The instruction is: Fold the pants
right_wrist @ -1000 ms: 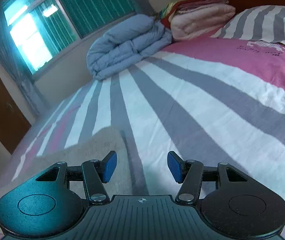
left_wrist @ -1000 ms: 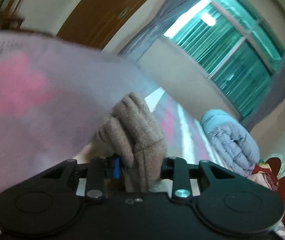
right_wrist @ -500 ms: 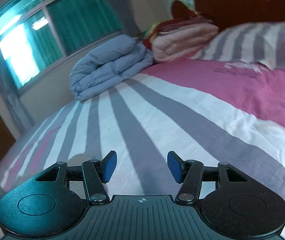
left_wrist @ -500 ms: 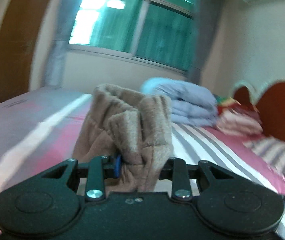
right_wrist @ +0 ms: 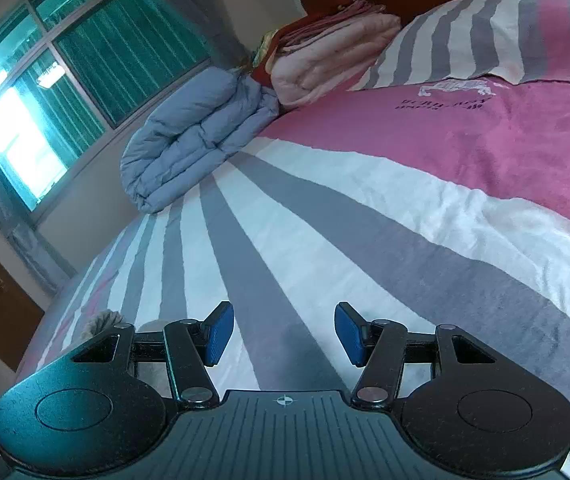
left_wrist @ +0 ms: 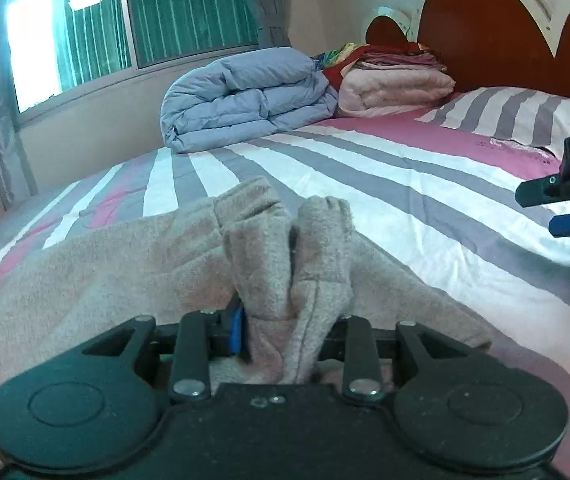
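Beige fleece pants (left_wrist: 97, 276) lie across the striped bed sheet (left_wrist: 385, 184) in the left wrist view. My left gripper (left_wrist: 285, 328) is shut on a bunched fold of the pants, which stands up between its blue pads. At the right edge of that view the right gripper (left_wrist: 565, 208) shows side-on. In the right wrist view my right gripper (right_wrist: 281, 332) hovers open over bare sheet (right_wrist: 325, 240) with nothing between its fingers. A small bit of the pants (right_wrist: 101, 320) peeks out at its left.
A folded blue duvet (left_wrist: 245, 96) and a stack of pink blankets (left_wrist: 393, 80) lie at the far side of the bed. A striped pillow (left_wrist: 517, 116) rests by the red headboard (left_wrist: 485, 36). A window with green curtains (left_wrist: 133, 24) fills the far wall.
My left gripper has swept across the room with the pants fold in it and rolled level, so the pants now trail over the sheet. The right gripper drifted slightly and stays open.
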`<control>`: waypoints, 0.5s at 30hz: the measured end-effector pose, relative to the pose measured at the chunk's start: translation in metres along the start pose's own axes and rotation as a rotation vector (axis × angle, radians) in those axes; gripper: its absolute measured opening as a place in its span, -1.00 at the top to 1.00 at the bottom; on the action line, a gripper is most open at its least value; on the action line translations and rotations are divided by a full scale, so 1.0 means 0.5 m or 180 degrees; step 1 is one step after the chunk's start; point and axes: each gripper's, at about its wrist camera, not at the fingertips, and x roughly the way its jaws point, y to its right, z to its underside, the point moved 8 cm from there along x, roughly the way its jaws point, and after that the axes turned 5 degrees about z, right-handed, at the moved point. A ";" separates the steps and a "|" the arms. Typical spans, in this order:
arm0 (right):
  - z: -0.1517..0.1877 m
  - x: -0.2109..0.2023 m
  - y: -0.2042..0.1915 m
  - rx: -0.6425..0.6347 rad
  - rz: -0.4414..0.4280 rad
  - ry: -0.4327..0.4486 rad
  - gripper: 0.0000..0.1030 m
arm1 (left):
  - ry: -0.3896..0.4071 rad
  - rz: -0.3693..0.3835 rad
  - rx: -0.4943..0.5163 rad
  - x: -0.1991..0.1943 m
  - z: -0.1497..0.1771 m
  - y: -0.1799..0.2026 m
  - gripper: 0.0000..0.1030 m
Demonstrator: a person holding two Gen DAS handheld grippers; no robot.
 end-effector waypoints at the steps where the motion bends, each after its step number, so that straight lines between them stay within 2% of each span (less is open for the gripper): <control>1: 0.001 0.000 -0.001 0.0000 -0.0013 -0.0011 -0.09 | -0.0004 -0.0002 0.0013 0.005 -0.006 -0.003 0.60; 10: 0.008 0.000 -0.014 -0.0054 0.0005 -0.0021 -0.09 | 0.0008 -0.0243 0.0137 -0.036 -0.003 0.027 0.58; 11: 0.008 0.001 -0.013 -0.0057 0.0016 -0.0026 -0.09 | 0.0000 -0.0297 0.0171 -0.036 -0.004 0.032 0.53; 13: 0.007 0.003 -0.012 -0.0058 0.0041 -0.0031 -0.09 | 0.0047 -0.0255 0.0226 -0.043 -0.009 0.050 0.20; 15: 0.009 0.006 -0.010 -0.0041 0.0058 -0.0039 -0.09 | 0.0230 0.0047 0.0250 -0.066 -0.015 0.071 -0.41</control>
